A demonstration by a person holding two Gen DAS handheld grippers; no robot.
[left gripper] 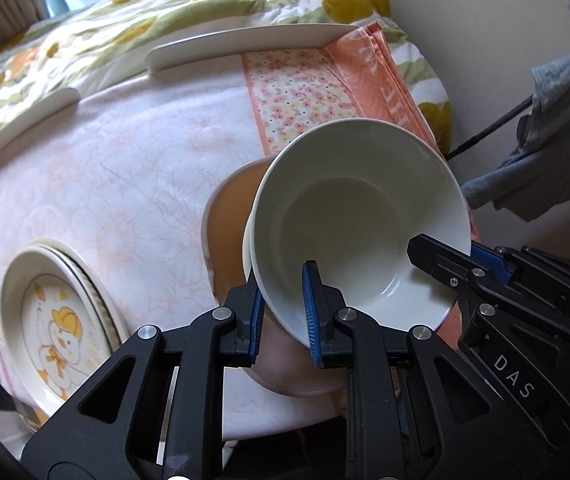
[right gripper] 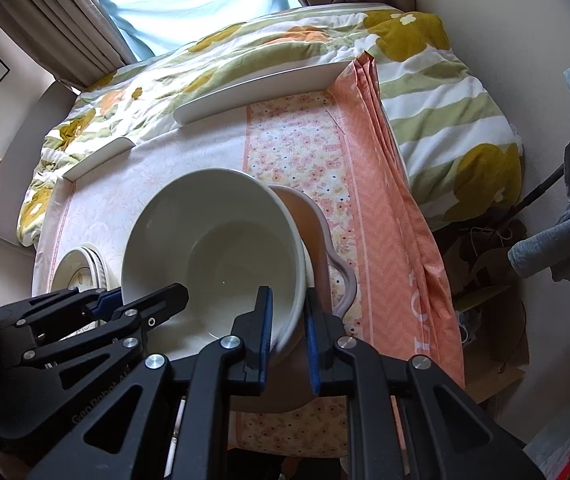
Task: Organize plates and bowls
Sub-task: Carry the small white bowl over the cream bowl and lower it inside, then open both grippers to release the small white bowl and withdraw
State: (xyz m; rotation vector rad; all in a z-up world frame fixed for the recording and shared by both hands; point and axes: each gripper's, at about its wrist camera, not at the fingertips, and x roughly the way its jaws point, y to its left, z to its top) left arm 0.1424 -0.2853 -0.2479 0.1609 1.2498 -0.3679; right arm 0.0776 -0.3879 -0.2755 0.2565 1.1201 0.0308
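Note:
A white bowl [left gripper: 357,208] is held tilted over a pink heart-shaped bowl [left gripper: 229,232] on the table. My left gripper [left gripper: 285,312] is shut on the white bowl's near-left rim, one pad inside and one outside. My right gripper [right gripper: 289,336] is shut on the white bowl [right gripper: 213,240] at its right rim; it also shows in the left wrist view [left gripper: 457,256]. The pink bowl [right gripper: 317,240] sits behind and under the white one. Stacked plates with a duck print [left gripper: 61,320] lie on the table's left side, also in the right wrist view [right gripper: 81,268].
The table carries a pale floral cloth [left gripper: 125,184] with an orange patterned runner [right gripper: 385,200] on the right. A white raised rim [left gripper: 245,46] edges the table's far side. A floral quilt [right gripper: 445,92] lies beyond. Grey cloth [left gripper: 557,128] hangs at right.

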